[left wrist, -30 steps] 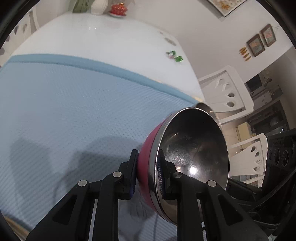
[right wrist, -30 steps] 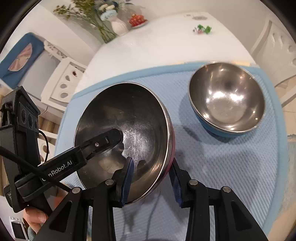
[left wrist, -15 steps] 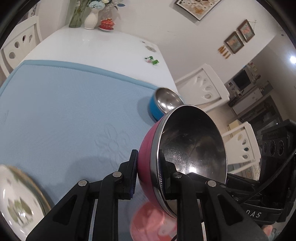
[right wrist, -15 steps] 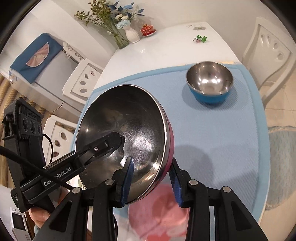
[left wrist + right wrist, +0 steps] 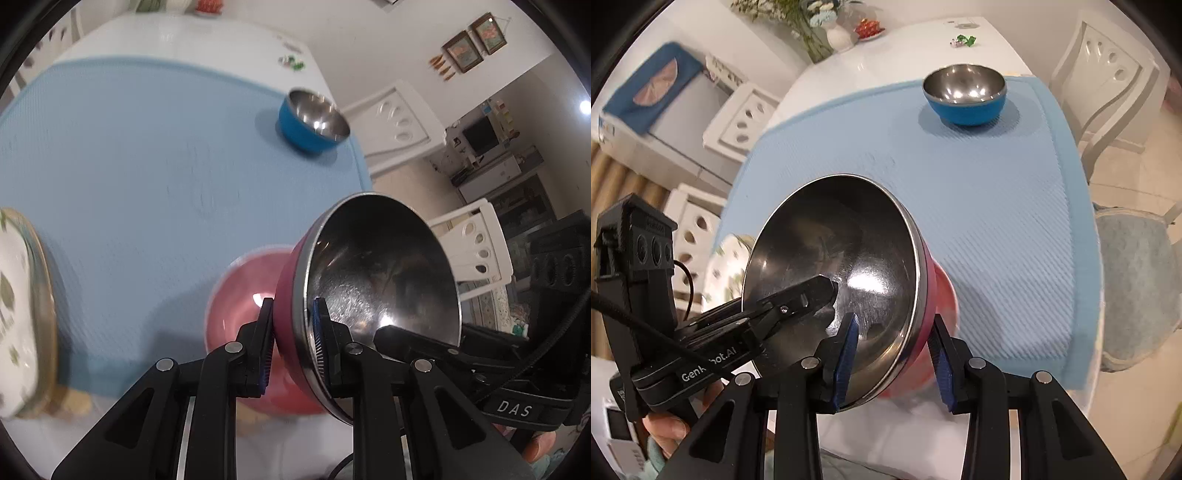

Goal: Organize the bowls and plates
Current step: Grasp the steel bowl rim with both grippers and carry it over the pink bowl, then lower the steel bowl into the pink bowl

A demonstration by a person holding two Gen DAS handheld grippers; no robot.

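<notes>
A steel bowl with a pink outside (image 5: 380, 284) (image 5: 842, 266) is held tilted above the near edge of the blue mat (image 5: 129, 155). My left gripper (image 5: 291, 347) is shut on its rim. My right gripper (image 5: 892, 354) stands wider around the opposite rim, with the bowl wall between its fingers; whether it grips is unclear. A pink plate (image 5: 240, 310) (image 5: 947, 291) lies on the mat under the bowl. A blue steel bowl (image 5: 312, 123) (image 5: 964, 94) stands at the mat's far right corner. A white leaf-patterned plate (image 5: 20, 314) (image 5: 726, 266) lies at the near left.
The white table (image 5: 905, 48) runs beyond the mat, with a flower vase (image 5: 838, 35), a red dish (image 5: 868, 27) and small green items (image 5: 964, 40). White chairs (image 5: 1108, 74) stand around the table. A blue rug (image 5: 1137, 280) lies on the floor at right.
Both grippers and the pink bowl have pulled back toward the near edge of the mat. The pink plate and the white plate now show more fully; the blue bowl looks farther away.
</notes>
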